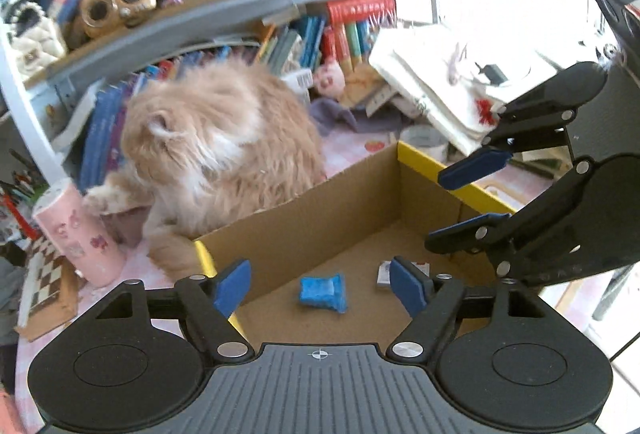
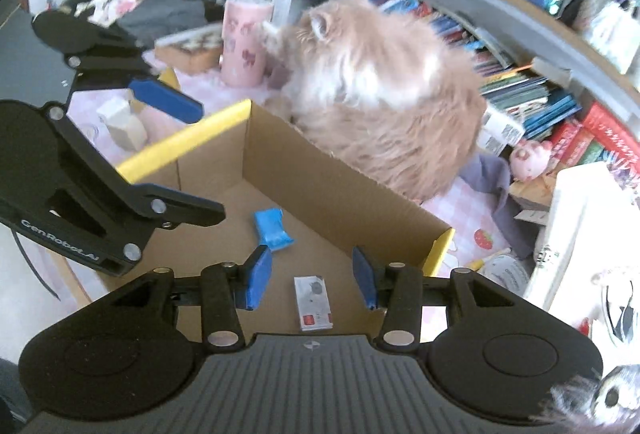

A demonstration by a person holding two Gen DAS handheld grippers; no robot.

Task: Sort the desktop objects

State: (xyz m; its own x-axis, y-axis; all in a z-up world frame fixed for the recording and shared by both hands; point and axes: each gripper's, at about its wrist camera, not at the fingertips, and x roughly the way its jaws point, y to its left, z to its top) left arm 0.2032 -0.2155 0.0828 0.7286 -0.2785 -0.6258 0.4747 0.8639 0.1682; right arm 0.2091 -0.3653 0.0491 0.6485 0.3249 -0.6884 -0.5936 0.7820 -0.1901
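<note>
An open cardboard box (image 1: pixel 320 218) with yellow rim edges stands on the desk; it also shows in the right wrist view (image 2: pixel 320 190). Inside lie a blue packet (image 1: pixel 323 292) (image 2: pixel 273 230) and a small white card box (image 1: pixel 385 274) (image 2: pixel 314 304). My left gripper (image 1: pixel 322 288) is open and empty, above the box's near side. My right gripper (image 2: pixel 312 280) is open and empty, above the white card box. Each gripper shows in the other's view: the right gripper (image 1: pixel 468 202), the left gripper (image 2: pixel 188 158).
A fluffy orange cat (image 1: pixel 224 146) (image 2: pixel 380 90) sits against the box's far wall. A pink cylinder (image 1: pixel 78 234) (image 2: pixel 244 42) stands by the cat. Bookshelves (image 1: pixel 192 6), a white bag (image 1: pixel 448 86), a chequered board (image 1: pixel 44 286) and a small white carton (image 2: pixel 120 122) surround the box.
</note>
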